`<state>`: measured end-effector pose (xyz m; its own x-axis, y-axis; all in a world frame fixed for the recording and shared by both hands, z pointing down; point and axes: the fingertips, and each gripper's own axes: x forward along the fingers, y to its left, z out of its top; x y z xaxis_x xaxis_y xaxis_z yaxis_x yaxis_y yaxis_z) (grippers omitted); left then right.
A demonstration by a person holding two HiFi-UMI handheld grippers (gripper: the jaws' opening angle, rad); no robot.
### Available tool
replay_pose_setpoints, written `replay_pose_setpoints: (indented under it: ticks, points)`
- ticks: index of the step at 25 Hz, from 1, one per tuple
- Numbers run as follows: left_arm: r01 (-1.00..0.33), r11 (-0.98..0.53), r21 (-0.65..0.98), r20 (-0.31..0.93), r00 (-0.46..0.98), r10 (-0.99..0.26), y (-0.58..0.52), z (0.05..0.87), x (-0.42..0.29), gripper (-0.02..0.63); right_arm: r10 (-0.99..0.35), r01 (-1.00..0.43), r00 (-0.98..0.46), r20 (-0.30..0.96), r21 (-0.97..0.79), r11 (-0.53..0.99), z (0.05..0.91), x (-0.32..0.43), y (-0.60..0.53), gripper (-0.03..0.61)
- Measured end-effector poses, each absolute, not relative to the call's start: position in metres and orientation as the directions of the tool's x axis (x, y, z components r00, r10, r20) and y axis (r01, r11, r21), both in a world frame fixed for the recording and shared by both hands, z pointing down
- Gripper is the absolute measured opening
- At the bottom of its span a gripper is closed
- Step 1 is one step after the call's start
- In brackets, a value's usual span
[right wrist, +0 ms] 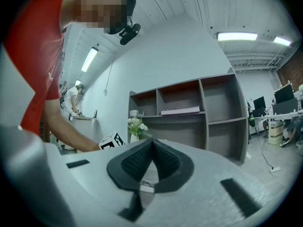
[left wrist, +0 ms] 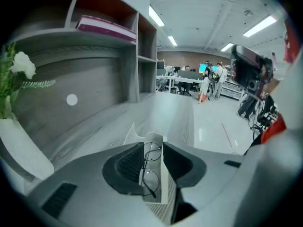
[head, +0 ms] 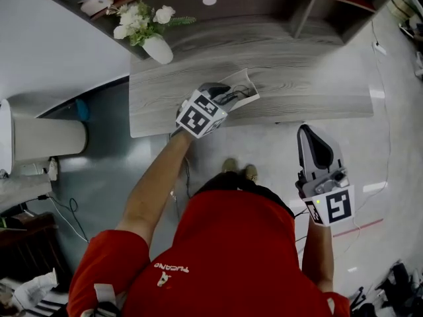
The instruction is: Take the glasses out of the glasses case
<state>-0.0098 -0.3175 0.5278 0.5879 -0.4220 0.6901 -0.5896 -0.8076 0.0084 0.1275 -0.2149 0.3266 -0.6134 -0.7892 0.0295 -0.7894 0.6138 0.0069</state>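
A white glasses case [head: 243,84] lies open near the front edge of the grey wooden desk [head: 297,78]. Thin black-framed glasses [head: 232,96] rest in it. My left gripper [head: 225,101] points down at the case, marker cube towards me. In the left gripper view its jaws [left wrist: 152,148] stand apart, the glasses [left wrist: 150,167] lying in the gap on the case [left wrist: 158,193], the pads not pressing them. My right gripper [head: 307,129] hangs to the right, off the desk over the floor, shut and empty; its pads [right wrist: 152,141] meet at the tips.
A white vase of white flowers [head: 149,28] stands at the desk's back left. A shelf unit [head: 310,5] rises behind, with a pink-edged book [left wrist: 104,27] on it. A white cylinder [head: 46,137] and cables [head: 66,210] are at the left by the floor.
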Motion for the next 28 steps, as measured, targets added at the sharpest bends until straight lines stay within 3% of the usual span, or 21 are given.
replay_pose_setpoints:
  ticks: [8, 28]
  points:
    - [-0.538, -0.842, 0.022, 0.797, 0.518, -0.31, -0.333, 0.569, -0.016, 0.124, -0.818, -0.82, -0.572, 0.06, -0.015, 0.573, 0.341, 0.134, -0.228, 0.005]
    - [-0.501, -0.856, 0.13, 0.883, 0.451, -0.13, -0.328, 0.61, -0.015, 0.12, -0.851, -0.857, -0.515, 0.099, -0.046, 0.513, 0.354, 0.146, -0.231, 0.005]
